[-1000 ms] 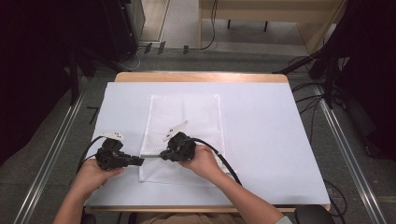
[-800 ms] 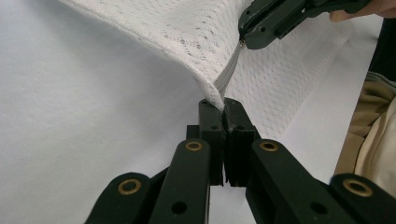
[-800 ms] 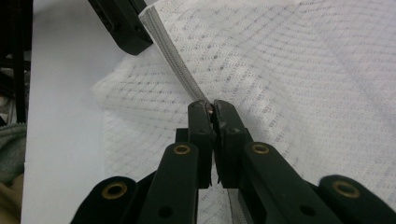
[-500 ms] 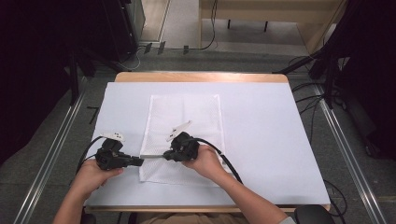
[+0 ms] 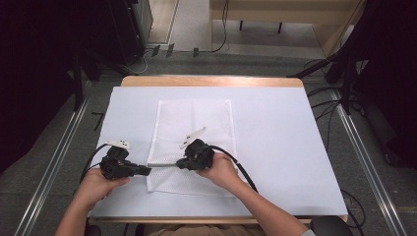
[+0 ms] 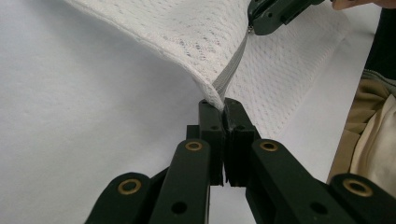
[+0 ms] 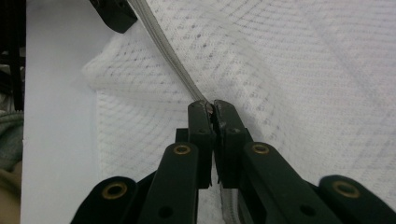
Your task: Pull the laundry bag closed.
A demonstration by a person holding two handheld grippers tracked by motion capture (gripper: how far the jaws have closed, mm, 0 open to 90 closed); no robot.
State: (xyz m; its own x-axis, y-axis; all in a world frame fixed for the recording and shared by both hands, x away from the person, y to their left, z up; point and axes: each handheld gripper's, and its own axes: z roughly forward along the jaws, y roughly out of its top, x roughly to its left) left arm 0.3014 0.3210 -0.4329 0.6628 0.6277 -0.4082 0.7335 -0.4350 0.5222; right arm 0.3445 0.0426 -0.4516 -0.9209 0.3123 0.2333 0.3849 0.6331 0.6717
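A white mesh bag (image 5: 194, 128) lies flat on the white table cover (image 5: 280, 147). A grey zipper (image 5: 162, 167) runs along the bag near its front edge. My left gripper (image 5: 147, 170) is shut on the bag's left edge at the zipper's end, and the cloth there is lifted into a fold (image 6: 187, 32). In its own view the left gripper (image 6: 223, 105) pinches where the zipper (image 6: 231, 65) begins. My right gripper (image 5: 180, 164) is shut on the zipper pull. Seen from the right gripper (image 7: 211, 106), the zipper (image 7: 163, 46) stretches taut toward the left gripper (image 7: 114, 14).
The table's wooden edge (image 5: 211, 81) shows at the back. Dark equipment (image 5: 59, 59) stands to the left, with cables (image 5: 147, 54) on the floor behind. Metal rails (image 5: 361, 162) flank the table. Bare cover lies to the right of the bag.
My right gripper has edged to the right along the zipper line, away from the left one. The left gripper has kept still on the bag's edge.
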